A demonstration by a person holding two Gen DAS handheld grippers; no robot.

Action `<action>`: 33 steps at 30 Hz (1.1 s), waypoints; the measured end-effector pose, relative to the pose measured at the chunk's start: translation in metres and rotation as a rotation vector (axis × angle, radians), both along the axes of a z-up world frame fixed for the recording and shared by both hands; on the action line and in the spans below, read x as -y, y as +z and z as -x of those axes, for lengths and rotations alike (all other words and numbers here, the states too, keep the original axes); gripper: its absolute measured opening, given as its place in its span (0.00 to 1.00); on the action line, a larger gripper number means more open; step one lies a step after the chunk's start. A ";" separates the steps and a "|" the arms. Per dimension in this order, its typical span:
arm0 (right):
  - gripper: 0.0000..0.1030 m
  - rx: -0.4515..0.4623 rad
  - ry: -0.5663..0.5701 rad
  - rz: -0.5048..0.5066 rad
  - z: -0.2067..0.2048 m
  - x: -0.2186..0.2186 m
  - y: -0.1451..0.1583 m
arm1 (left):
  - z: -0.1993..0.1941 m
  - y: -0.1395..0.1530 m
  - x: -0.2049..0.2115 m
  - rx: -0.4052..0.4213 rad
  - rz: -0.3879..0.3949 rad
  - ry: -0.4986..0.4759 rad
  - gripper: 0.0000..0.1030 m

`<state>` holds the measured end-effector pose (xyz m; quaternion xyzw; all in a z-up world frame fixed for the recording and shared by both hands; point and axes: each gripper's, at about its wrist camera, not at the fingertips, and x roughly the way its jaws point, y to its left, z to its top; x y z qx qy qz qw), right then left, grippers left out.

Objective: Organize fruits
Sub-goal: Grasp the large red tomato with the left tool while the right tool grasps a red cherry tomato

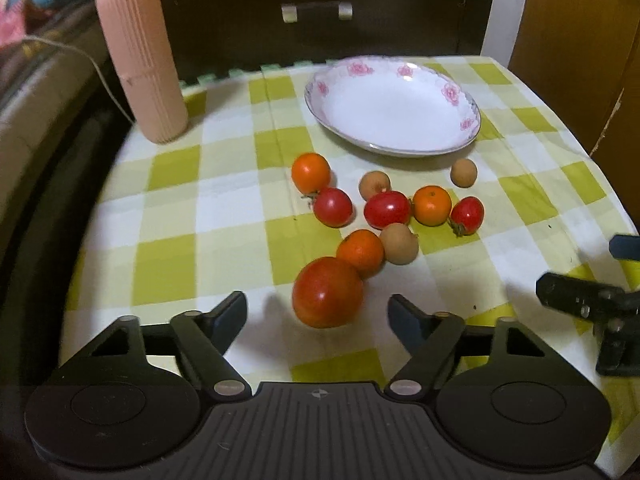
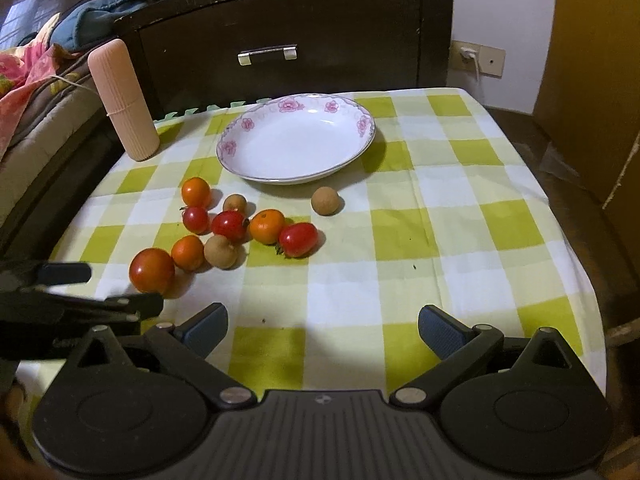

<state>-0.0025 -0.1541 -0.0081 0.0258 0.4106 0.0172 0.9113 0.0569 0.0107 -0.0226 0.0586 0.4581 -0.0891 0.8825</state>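
I am looking through my left gripper [image 1: 316,312] and its two fingers are spread wide apart, holding nothing. The big tomato [image 1: 327,292] sits on the table right in front of the gap, at about 12 o'clock from the fingers, and I cannot tell if either finger touches it.

Just past the big tomato, at 1 o'clock from it, is a small orange [image 1: 360,253], and the two touch. A brown round fruit [image 1: 399,243] sits right beside that orange. Farther up the table are more small fruits in a loose bunch: red little tomatoes, two more oranges and one more brown fruit. One brown ball [image 1: 464,173] sits alone, near the rim of the white plate [image 1: 460,96]. The plate has pink flowers on its rim and has no fruit in it. It lies at 12 o'clock from the bunch.

A tall pink tube [image 1: 142,56] stands up at 10 o'clock on the checked cloth [image 1: 168,216].

My right gripper [image 2: 322,330] is also wide open and grips nothing. It hangs over a bare part of the cloth. From here the fruits lie at 10 o'clock and the plate at 12 o'clock. The left gripper shows at 9 o'clock, low by the big tomato.
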 end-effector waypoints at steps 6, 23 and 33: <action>0.97 -0.009 0.038 0.026 -0.024 0.007 -0.002 | -0.007 -0.015 0.004 -0.050 0.006 -0.012 0.65; 0.69 -0.025 0.217 0.023 -0.070 -0.006 -0.025 | -0.008 -0.023 0.011 -0.022 -0.020 -0.034 0.84; 0.53 -0.044 0.221 0.017 -0.092 -0.004 -0.041 | -0.013 -0.024 0.005 -0.016 -0.013 0.011 0.80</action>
